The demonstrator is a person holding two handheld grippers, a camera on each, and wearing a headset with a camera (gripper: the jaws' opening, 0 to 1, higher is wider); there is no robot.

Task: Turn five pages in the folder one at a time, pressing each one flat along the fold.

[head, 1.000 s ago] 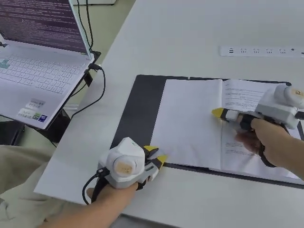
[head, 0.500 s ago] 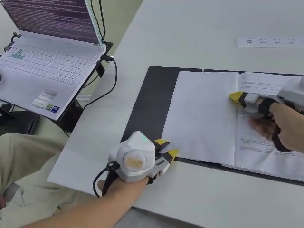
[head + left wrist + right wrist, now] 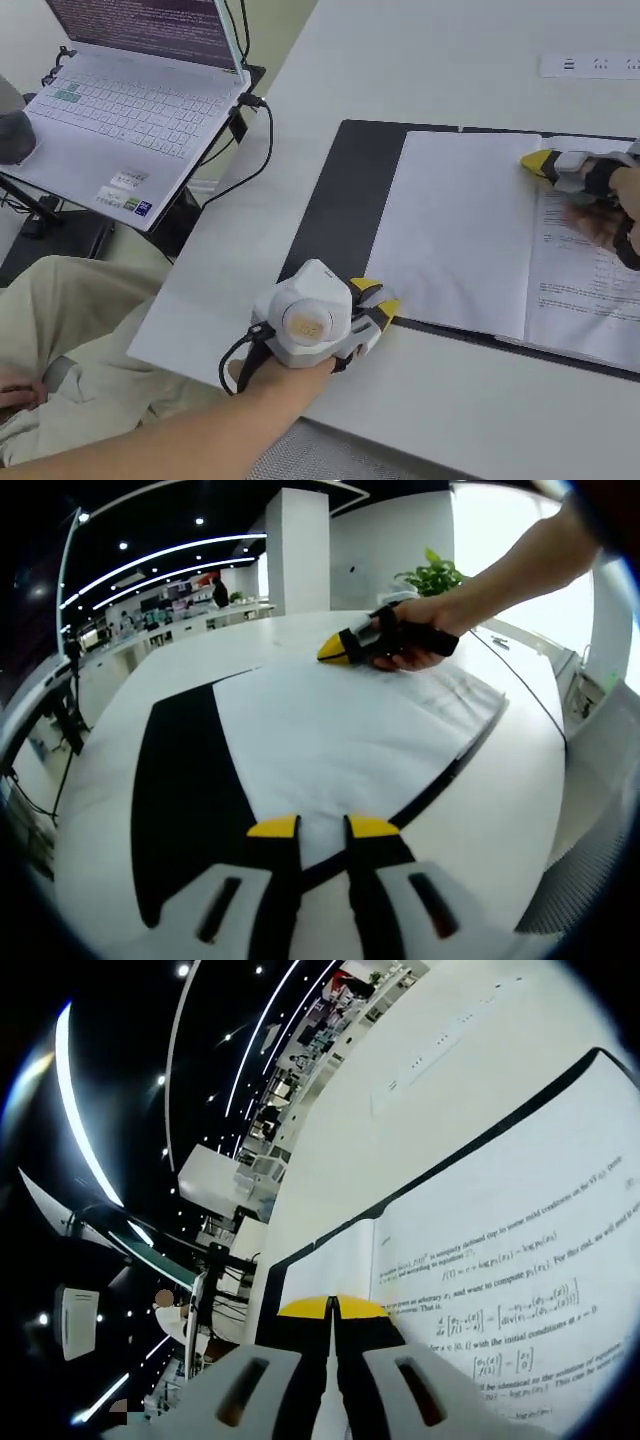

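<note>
The open black folder with white paper pages [image 3: 345, 190] lies on the white table [image 3: 420, 60]. The left hand-held gripper [image 3: 378, 298] rests at the folder's near edge, its jaws a little apart and grasping nothing. The right hand-held gripper [image 3: 538, 162], jaws clenched together and empty, lies on the paper at the fold, near the top.

Table [image 3: 420, 60]: white, plain top; its near edge and left edge show in the head view.
Folder [image 3: 340, 200]: lies open and flat on the table, toward the near right part; one long side runs close to the table's near edge.
Folder cover: black, touching the tabletop (a bare strip of it shows at the left), white sheets on top.
Power strip [image 3: 590, 65]: white, flat on the table at the far side, well apart from the folder.
</note>
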